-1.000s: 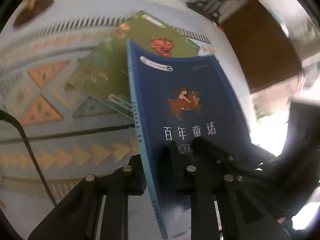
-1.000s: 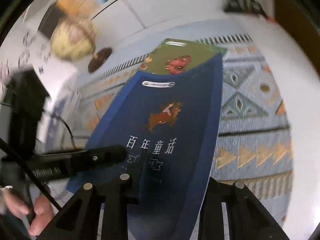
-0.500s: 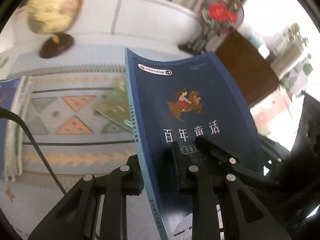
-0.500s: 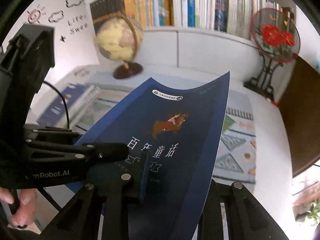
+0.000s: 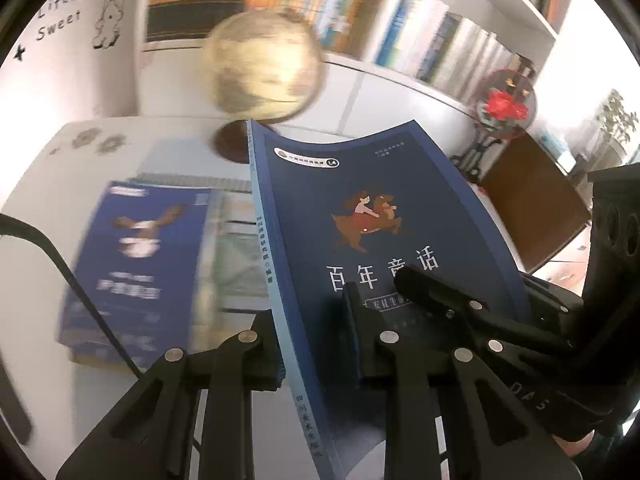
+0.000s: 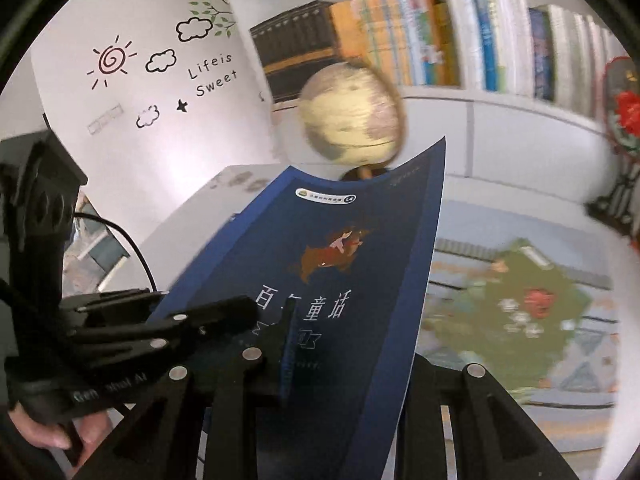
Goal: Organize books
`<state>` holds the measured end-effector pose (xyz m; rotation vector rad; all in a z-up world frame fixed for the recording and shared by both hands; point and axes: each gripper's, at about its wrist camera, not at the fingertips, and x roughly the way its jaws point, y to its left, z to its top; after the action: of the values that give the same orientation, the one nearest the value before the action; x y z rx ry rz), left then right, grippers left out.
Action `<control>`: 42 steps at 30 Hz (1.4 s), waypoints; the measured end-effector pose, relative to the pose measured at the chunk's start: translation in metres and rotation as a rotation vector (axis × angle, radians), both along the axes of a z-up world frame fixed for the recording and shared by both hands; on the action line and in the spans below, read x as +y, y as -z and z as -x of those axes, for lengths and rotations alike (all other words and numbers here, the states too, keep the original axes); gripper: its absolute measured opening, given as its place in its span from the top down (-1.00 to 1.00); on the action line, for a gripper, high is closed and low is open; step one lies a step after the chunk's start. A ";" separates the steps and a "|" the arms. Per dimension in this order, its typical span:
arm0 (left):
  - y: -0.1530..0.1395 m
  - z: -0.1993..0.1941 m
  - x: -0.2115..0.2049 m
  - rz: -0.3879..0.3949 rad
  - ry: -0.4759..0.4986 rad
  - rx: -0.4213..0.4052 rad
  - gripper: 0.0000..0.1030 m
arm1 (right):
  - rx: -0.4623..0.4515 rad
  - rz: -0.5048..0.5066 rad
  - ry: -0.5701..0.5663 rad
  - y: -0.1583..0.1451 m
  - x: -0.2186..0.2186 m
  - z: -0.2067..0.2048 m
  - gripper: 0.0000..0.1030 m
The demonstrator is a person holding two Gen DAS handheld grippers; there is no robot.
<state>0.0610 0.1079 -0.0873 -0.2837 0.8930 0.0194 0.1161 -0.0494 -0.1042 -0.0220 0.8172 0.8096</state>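
A dark blue book with a rider picture and white title hangs tilted above the table, held by both grippers. My left gripper is shut on its spine edge near the bottom. My right gripper is shut on the opposite edge, and its finger lies on the cover in the left wrist view. The left gripper shows at the left of the right wrist view, with a hand below it. A pile of blue books lies on the table to the left. A green book lies on the patterned mat.
A globe on a dark base stands at the back of the white table, just behind the held book. Full bookshelves line the wall. A red flower fan on a stand and a brown cabinet are at the right.
Both grippers have lifted the dark blue book off the green book and the mat and swung it left. The globe, the shelves and the blue pile have come into view.
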 end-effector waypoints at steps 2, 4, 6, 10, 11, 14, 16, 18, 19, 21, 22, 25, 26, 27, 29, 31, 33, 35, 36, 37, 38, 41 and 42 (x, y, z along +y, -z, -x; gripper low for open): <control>0.003 0.006 0.028 -0.012 -0.007 -0.003 0.60 | 0.019 -0.006 -0.003 0.005 0.030 0.005 0.49; 0.006 0.009 0.058 -0.033 -0.008 -0.004 0.60 | 0.040 -0.013 -0.006 0.010 0.065 0.010 0.49; 0.013 0.010 0.088 -0.044 -0.022 0.003 0.60 | 0.060 -0.013 -0.009 0.016 0.097 0.012 0.49; 0.023 0.006 0.134 -0.036 -0.021 0.003 0.60 | 0.067 0.005 0.003 0.023 0.150 0.016 0.49; 0.025 0.004 0.143 -0.032 -0.021 0.000 0.60 | 0.070 0.010 0.007 0.024 0.160 0.016 0.49; 0.034 -0.005 0.165 -0.016 -0.013 0.000 0.60 | 0.087 0.014 0.016 0.029 0.184 0.009 0.48; 0.042 -0.012 0.175 0.003 -0.013 0.004 0.60 | 0.113 0.022 0.024 0.035 0.195 0.000 0.48; 0.052 -0.017 0.183 0.020 -0.012 0.009 0.60 | 0.128 0.027 0.034 0.041 0.202 -0.007 0.48; 0.055 -0.019 0.186 0.027 -0.013 0.011 0.60 | 0.137 0.030 0.037 0.045 0.204 -0.010 0.48; 0.067 -0.022 0.191 0.048 -0.018 0.031 0.59 | 0.164 0.033 0.045 0.055 0.208 -0.015 0.48; 0.072 -0.021 0.193 0.067 -0.020 0.035 0.59 | 0.179 0.035 0.046 0.058 0.210 -0.016 0.47; 0.084 -0.020 0.196 0.092 -0.026 0.062 0.51 | 0.219 0.029 0.054 0.072 0.210 -0.019 0.46; 0.087 -0.019 0.196 0.094 -0.027 0.074 0.48 | 0.234 0.030 0.055 0.075 0.209 -0.020 0.45; 0.091 -0.018 0.195 0.093 -0.031 0.087 0.47 | 0.256 0.033 0.057 0.080 0.209 -0.020 0.44; 0.096 -0.015 0.194 0.093 -0.034 0.105 0.45 | 0.276 0.037 0.062 0.086 0.210 -0.021 0.43; 0.097 -0.012 0.193 0.084 -0.039 0.100 0.44 | 0.295 0.037 0.067 0.092 0.209 -0.019 0.42; 0.096 -0.011 0.194 0.070 -0.051 0.109 0.41 | 0.282 0.024 0.068 0.093 0.207 -0.016 0.40; 0.095 -0.009 0.198 0.065 -0.081 0.117 0.35 | 0.276 0.039 0.060 0.092 0.209 -0.014 0.34; 0.094 -0.006 0.201 0.061 -0.107 0.123 0.37 | 0.279 0.047 0.054 0.092 0.209 -0.014 0.21; 0.091 -0.002 0.204 0.048 -0.138 0.127 0.39 | 0.281 0.068 0.041 0.090 0.211 -0.013 0.06; 0.089 0.003 0.206 0.038 -0.162 0.129 0.39 | 0.283 0.094 0.031 0.089 0.213 -0.013 -0.01; 0.081 0.020 0.204 0.033 -0.194 0.131 0.39 | 0.252 0.247 -0.017 0.086 0.218 -0.005 -0.08; 0.078 0.028 0.202 0.026 -0.207 0.128 0.39 | 0.239 0.306 -0.022 0.086 0.216 0.000 -0.09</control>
<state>0.0328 0.3094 -0.1649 -0.4016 0.9881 0.2203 0.1156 0.1662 -0.1900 -0.2094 1.1640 0.7091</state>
